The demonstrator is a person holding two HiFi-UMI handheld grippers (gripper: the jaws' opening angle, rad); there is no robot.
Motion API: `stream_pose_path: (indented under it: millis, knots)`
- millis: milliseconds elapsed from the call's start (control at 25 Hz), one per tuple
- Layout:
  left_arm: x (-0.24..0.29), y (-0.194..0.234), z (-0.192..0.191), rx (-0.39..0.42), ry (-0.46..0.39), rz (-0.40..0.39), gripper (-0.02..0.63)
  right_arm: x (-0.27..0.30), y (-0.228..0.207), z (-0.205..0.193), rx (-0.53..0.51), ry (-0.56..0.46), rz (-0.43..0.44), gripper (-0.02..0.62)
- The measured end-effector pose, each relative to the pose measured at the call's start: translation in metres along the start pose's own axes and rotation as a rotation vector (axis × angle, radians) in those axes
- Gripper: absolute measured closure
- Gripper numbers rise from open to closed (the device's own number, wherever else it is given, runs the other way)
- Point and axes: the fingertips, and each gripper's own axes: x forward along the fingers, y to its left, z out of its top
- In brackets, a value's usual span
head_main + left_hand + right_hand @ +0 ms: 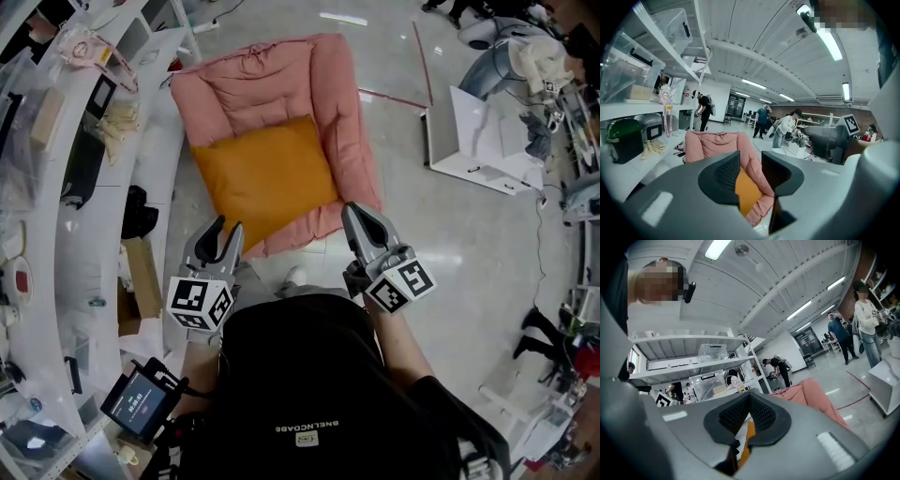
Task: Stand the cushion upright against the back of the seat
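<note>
Down on the glossy floor [450, 253], orange cushion [262, 178] lies on pink seat [328, 84]; my left gripper [227, 231] fingers parted, empty; right gripper [356, 214] closed; only gripper views show people [763, 121].

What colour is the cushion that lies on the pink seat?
The cushion is orange, clearest in the head view.

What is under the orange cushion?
The orange cushion lies flat on the pink padded seat. Pink padding shows past its far and right edges. The seat's middle is covered, so anything lying there cannot be seen.
</note>
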Motion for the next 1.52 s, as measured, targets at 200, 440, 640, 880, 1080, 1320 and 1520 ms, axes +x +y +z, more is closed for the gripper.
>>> stream_pose_path:
  millis: [200,440,640,880,1080,1320,1520]
  knots:
    - [0.015,0.013,-0.010,-0.008,0.045,0.036,0.394,-0.008,-0.007,0.006,0.002,-0.010,-0.021,0.589]
    - [0.045,0.061,-0.024,-0.027,0.119,0.042,0.357,0.019,-0.013,-0.003,0.011,0.009,-0.078,0.589]
    - [0.070,0.099,-0.039,-0.050,0.186,0.030,0.323,0.047,-0.018,-0.007,0.011,0.033,-0.130,0.589]
    - [0.103,0.144,-0.064,-0.070,0.286,0.011,0.283,0.084,-0.022,-0.016,0.017,0.074,-0.174,0.589]
    - [0.129,0.175,-0.087,-0.072,0.368,0.002,0.242,0.111,-0.024,-0.023,0.026,0.108,-0.211,0.589]
    - [0.158,0.216,-0.128,-0.064,0.473,0.011,0.196,0.131,-0.025,-0.036,0.031,0.155,-0.261,0.589]
    - [0.181,0.239,-0.156,-0.065,0.548,0.003,0.171,0.139,-0.031,-0.049,0.051,0.183,-0.316,0.589]
